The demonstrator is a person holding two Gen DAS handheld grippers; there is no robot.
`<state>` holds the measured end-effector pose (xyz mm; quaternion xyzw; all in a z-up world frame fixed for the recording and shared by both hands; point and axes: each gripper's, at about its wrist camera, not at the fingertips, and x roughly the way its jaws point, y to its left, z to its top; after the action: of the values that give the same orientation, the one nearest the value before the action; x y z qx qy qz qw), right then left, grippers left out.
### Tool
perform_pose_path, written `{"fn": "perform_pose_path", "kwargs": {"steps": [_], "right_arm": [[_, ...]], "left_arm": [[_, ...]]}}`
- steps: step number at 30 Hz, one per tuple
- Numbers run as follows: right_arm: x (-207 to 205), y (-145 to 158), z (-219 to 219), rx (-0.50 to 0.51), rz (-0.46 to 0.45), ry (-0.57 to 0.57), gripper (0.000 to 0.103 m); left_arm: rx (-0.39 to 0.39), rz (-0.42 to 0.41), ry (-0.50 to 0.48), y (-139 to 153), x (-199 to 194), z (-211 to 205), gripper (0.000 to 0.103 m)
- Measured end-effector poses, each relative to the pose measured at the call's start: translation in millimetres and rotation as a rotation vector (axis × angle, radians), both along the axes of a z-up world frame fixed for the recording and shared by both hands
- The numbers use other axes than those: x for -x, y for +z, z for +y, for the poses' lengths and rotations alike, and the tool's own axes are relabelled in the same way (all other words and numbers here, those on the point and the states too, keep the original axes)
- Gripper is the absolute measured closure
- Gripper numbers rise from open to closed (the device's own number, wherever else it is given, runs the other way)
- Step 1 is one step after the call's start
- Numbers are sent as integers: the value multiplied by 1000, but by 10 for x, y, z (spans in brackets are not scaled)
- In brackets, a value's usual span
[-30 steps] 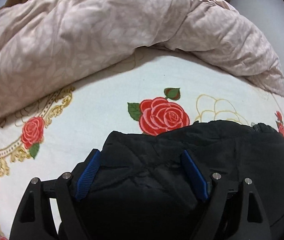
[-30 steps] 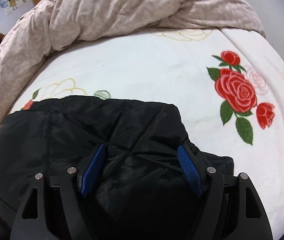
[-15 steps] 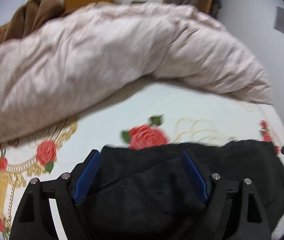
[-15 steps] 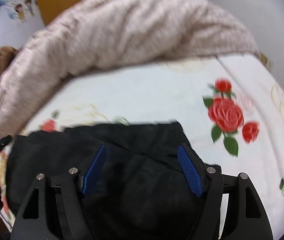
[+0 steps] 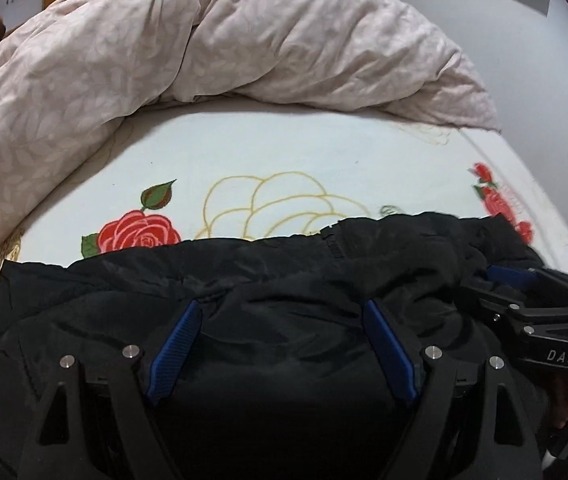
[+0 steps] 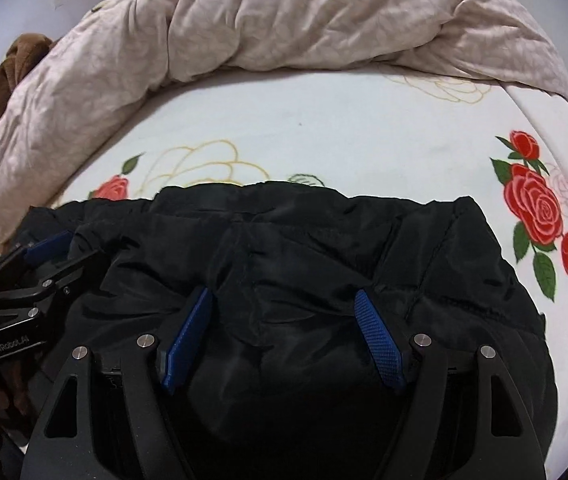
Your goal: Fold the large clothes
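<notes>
Both sets of jaws are standing wide apart with black fabric bulging between the blue pads, so neither is pinching anything; the left gripper and right gripper are resting side by side over the near part of the jacket, probably pressing a fresh fold flat (whether the pads are actually touching the cloth is hard to tell). The jacket is lying on the bed, its long axis running left to right across both views, its far edge facing the rumpled duvet, which is heaped well apart at the bed's far side, leaving bare sheet for folding.
</notes>
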<state>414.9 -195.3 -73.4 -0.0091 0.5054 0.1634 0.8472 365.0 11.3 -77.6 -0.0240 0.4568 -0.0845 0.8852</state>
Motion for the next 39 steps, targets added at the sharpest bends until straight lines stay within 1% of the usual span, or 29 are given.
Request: {"fn": "perform_pose_path", "kwargs": {"steps": [3, 7, 8, 10, 13, 15, 16, 18, 20, 22, 26, 29, 31, 33, 36, 37, 39], "right_arm": [[-45, -116, 41, 26, -8, -7, 30], [-103, -104, 26, 37, -7, -7, 30], [-99, -64, -1, 23, -7, -7, 30], [-49, 76, -40, 8, -21, -10, 31], [98, 368, -253, -36, -92, -45, 31], [158, 453, -472, -31, -125, -91, 31], [152, 417, -580, -24, -122, -116, 31], [90, 234, -723, 4, -81, -159, 31], [53, 73, -798, -11, -75, -164, 32], [28, -17, -776, -12, -95, -164, 32], [-102, -125, -748, -6, -91, -169, 32], [-146, -132, -720, 2, -73, -175, 32], [-118, -53, -723, 23, -74, -176, 32], [9, 147, -774, 7, -106, -180, 32], [326, 439, -902, -30, -172, -177, 32], [491, 544, -958, -45, -197, -173, 32], [756, 654, -1016, -56, -227, -167, 32]], "left_arm": [[-43, -12, 10, -92, 28, -69, 17], [-55, 8, 13, -100, 11, -62, 17], [-48, 19, 9, -60, 8, -44, 17], [-12, 21, 8, 75, 56, 56, 19], [-1, -45, 23, 252, 214, 338, 19], [-16, -78, 60, 302, 301, 616, 19], [-28, -80, 85, 291, 318, 766, 19], [-47, -43, 143, 163, 286, 1012, 19], [-39, -21, 170, -3, 259, 1156, 17], [-13, -24, 188, -90, 244, 1197, 17], [-9, -35, 207, -203, 173, 1165, 16], [-20, -23, 208, -211, 135, 1157, 16], [-26, -11, 205, -125, 155, 1167, 17], [-10, -30, 202, 13, 268, 1232, 18], [18, -92, 199, 271, 591, 1349, 18], [29, -115, 200, 349, 732, 1383, 18], [38, -144, 204, 442, 999, 1423, 18]]}}
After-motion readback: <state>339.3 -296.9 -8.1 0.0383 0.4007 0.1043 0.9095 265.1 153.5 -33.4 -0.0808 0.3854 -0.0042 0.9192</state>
